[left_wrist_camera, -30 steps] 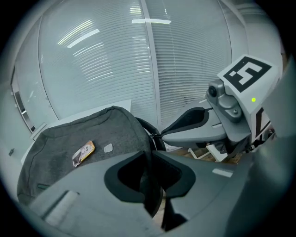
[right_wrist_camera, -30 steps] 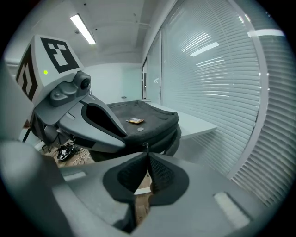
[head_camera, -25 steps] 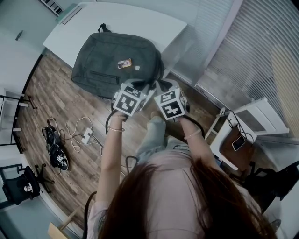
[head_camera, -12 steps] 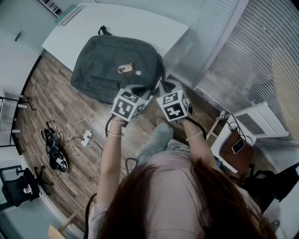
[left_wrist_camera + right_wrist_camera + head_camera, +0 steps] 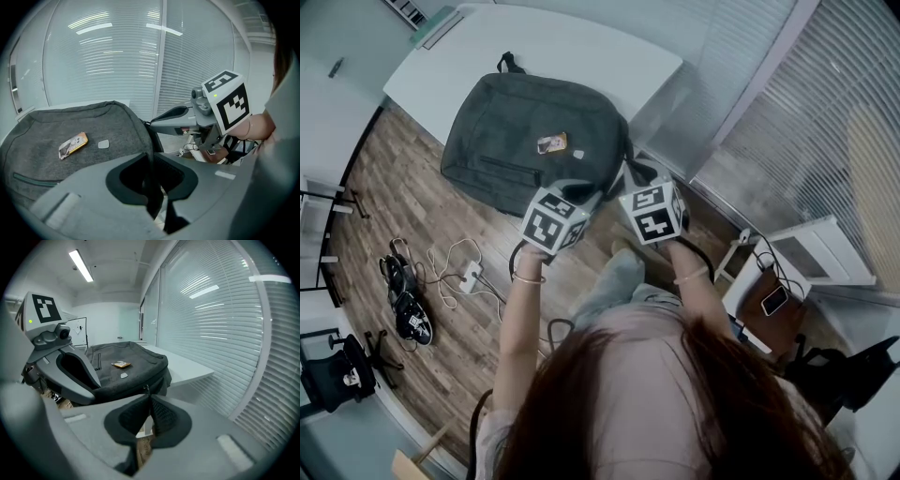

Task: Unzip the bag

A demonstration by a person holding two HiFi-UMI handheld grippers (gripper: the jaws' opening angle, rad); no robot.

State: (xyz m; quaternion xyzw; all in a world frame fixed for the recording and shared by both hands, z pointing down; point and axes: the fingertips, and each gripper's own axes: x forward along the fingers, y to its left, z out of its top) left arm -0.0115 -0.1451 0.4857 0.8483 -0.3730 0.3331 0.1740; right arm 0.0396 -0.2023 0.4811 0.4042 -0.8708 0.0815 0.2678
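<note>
A dark grey bag [image 5: 530, 131] lies flat on the white table [image 5: 581, 56], its near edge hanging over the table's front. An orange tag [image 5: 551, 142] lies on top of it. Both grippers are at the bag's near right corner. My left gripper [image 5: 152, 157] is shut on a black strap at the bag's edge, which runs down between its jaws. My right gripper [image 5: 147, 397] is shut, with a small zipper pull [image 5: 146, 389] sticking out at its tips. In the head view the left gripper [image 5: 581, 192] and the right gripper [image 5: 630, 178] sit side by side.
Closed blinds [image 5: 825, 112] line the wall to the right. On the wood floor lie cables with a power strip [image 5: 473, 274] and shoes [image 5: 408, 300]. A low white stand carrying a phone [image 5: 773, 300] is at the right, and a chair [image 5: 337, 375] at the lower left.
The right gripper has slid a little to the right, away from the left one, still shut at the bag's corner. The left gripper has rolled slightly and kept its place.
</note>
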